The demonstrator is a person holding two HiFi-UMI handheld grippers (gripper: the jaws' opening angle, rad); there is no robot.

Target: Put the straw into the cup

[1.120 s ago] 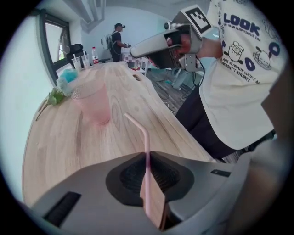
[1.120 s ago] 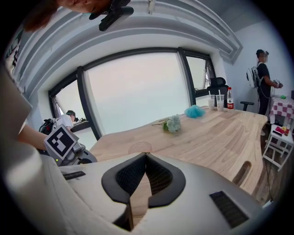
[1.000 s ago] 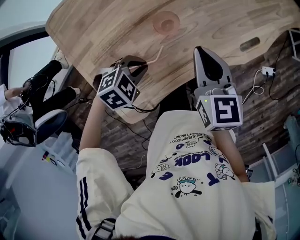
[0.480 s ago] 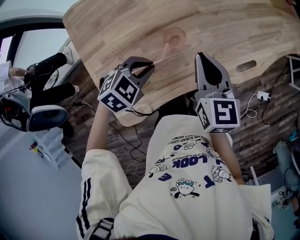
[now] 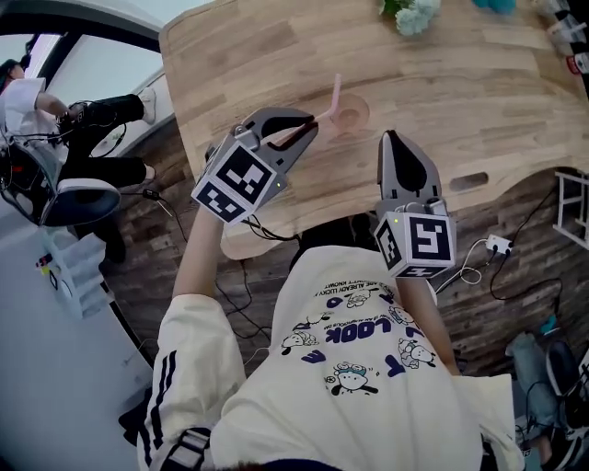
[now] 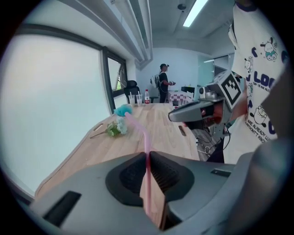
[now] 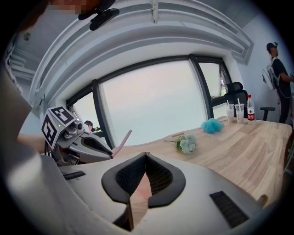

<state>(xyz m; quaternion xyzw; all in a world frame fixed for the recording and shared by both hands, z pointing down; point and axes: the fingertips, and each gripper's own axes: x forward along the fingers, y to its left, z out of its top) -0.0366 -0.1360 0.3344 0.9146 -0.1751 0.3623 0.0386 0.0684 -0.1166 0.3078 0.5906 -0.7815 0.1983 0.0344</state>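
The left gripper [image 5: 311,127] was clamped on the pink straw [image 5: 333,94], angled toward one o'clock just beside the cup [image 5: 352,116] (a clear one); the right gripper [image 5: 389,138], at the cup's five o'clock, had its jaws together, empty.

Daylight is pouring in through the big window [image 6: 50,105], which is washing out to plain white at nine o'clock in the left gripper view and toward twelve o'clock in the right gripper view. A ceiling lamp [image 6: 195,8] is glowing at one o'clock in the left gripper view. Both gripper views are bending straight lines hard and fading to black around their round edges. The straw [image 6: 147,183] is blurring close to the lens at six o'clock. In the head view the table [image 5: 442,101] is lying evenly lit, without glare, and its edges are curving.
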